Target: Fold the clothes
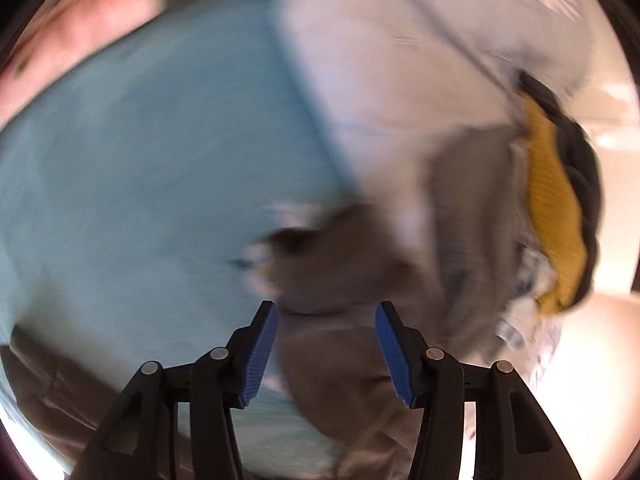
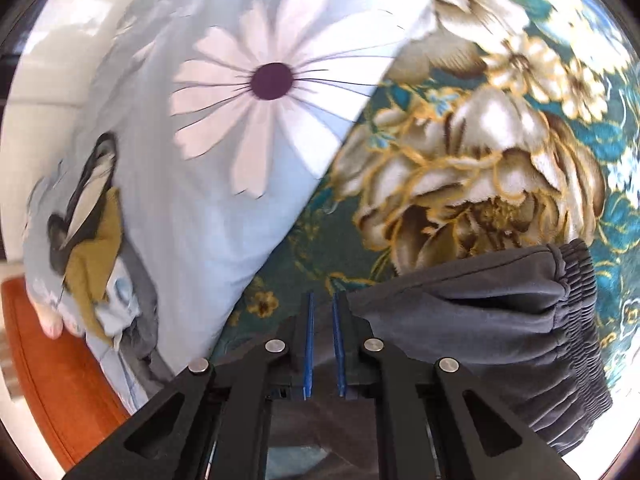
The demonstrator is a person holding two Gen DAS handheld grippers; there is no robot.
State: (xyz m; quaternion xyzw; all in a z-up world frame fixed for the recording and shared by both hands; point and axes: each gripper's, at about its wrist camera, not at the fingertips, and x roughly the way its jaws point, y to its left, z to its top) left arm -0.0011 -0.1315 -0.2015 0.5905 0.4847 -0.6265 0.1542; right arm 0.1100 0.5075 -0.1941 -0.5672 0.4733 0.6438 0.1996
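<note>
The left gripper [image 1: 326, 340] has its jaws spread wide with nothing between the blue pads [image 1: 260, 354]; a grey garment [image 1: 344, 280] lies in front of and beneath the gap, not pinched. This view is heavily blurred. To the left of the grey cloth spreads a broad pale-blue sheet [image 1: 140, 160], smooth and free of other things, whose darker seam runs diagonally up to a whitish cloth [image 1: 380, 60]. At the right edge a small heap of mustard-yellow fabric [image 1: 552, 208] and something black [image 1: 580, 152] marks where the bedding ends, with a bright pale surface beyond. The right gripper [image 2: 323, 344] has its jaws drawn nearly together; whether cloth is caught between them cannot be told. Just beside its right finger lies a dark grey garment with an elastic waistband [image 2: 500, 320], resting on a teal floral blanket [image 2: 480, 140]. Only this view shows a light-blue daisy-print pillow [image 2: 224, 120] whose straight edge crosses the blanket diagonally, and an orange surface [image 2: 52, 360] at the lower left below the yellow-and-black heap.
</note>
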